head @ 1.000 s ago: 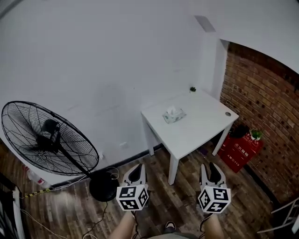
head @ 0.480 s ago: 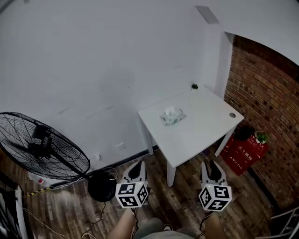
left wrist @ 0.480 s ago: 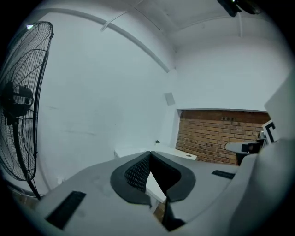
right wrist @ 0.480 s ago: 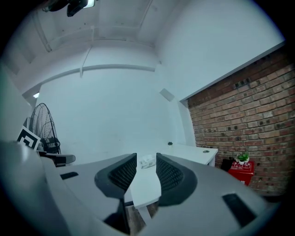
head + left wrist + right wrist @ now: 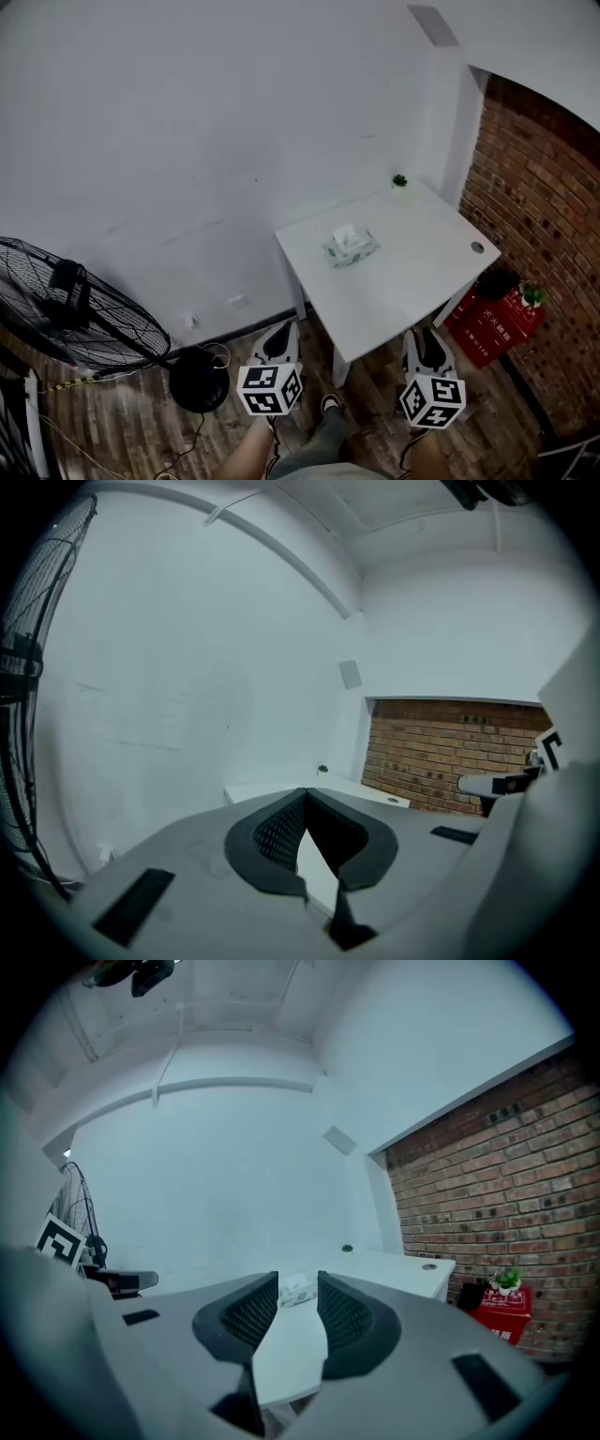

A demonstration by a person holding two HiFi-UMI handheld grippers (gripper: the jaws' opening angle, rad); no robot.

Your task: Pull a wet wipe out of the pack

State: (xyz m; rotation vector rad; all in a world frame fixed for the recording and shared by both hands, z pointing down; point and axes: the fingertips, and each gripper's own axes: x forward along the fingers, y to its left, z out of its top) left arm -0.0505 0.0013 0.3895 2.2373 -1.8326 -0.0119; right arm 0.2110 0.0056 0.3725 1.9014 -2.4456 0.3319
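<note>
Well beyond both jaws: wipe pack [image 5: 350, 246].

Open way ahead of me to the desk [image 5: 412, 272]; its top lies free around the pack [image 5: 351, 246], a plant [image 5: 400, 180] at the far corner, the fan [image 5: 66, 309] well to my left.

White table [image 5: 405, 274] with wipe pack [image 5: 351, 247], small plant [image 5: 400, 180]

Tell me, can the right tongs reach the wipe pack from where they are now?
Probably not yet. The right tongs are open but held low, short of the near edge of the table, while the wipe pack lies further in on top. Nothing seems to block the way; a step forward should do.
</note>
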